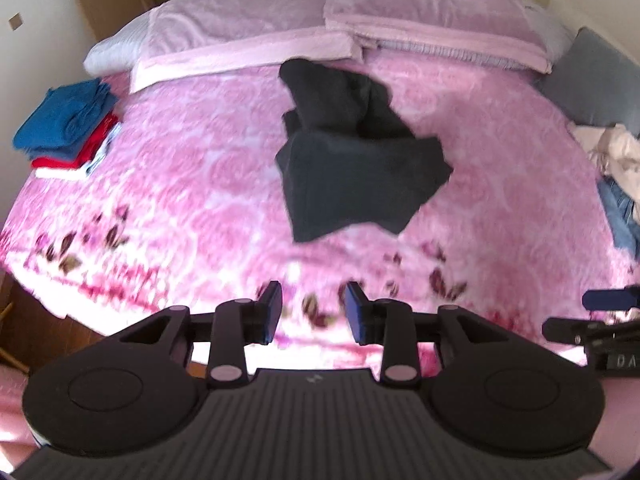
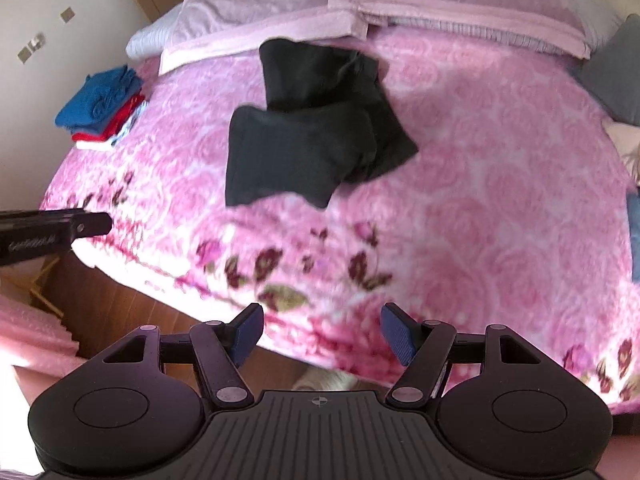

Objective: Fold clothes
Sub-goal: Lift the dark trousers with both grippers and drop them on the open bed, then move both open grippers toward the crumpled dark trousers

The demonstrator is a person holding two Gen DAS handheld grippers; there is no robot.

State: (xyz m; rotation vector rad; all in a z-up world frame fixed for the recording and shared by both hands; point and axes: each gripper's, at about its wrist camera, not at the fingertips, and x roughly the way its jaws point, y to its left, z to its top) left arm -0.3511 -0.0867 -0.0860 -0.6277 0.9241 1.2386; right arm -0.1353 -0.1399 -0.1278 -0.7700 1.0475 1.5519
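Left gripper [image 1: 312, 306]: one, jaws parted, nothing between its blue pads [image 1: 272, 304]; held over the near edge of the bed, apart from all cloth.

Right gripper [image 2: 322, 330]: one, jaws spread wider, likewise empty; also over the near edge, with wooden floor [image 2: 100, 292] visible below it. Each tool shows at the margin of the other's view.

Bedspread [image 1: 180, 184]: one, pink, rose pattern, darker flowers along the near border.

Dark garment [image 1: 356, 152]: one, black or charcoal (picture blurred, so the kind of garment cannot be told). Lies crumpled mid-bed, well apart from both grippers. Long axis runs from the near edge toward the pillows; the broader, flatter part faces the grippers, the bunched narrower part points to the headboard end.

Pillows [image 1: 436, 12]: two, pale pink, side by side at the head of the bed.

Folded stack [image 1: 68, 124]: one, at the left edge of the bed; blue on top, red beneath, white lowest.

Loose clothes [image 1: 616, 172]: one heap at the right edge, pale and denim-blue pieces, count unclear.

Grey cushion [image 1: 592, 80]: one, far right.
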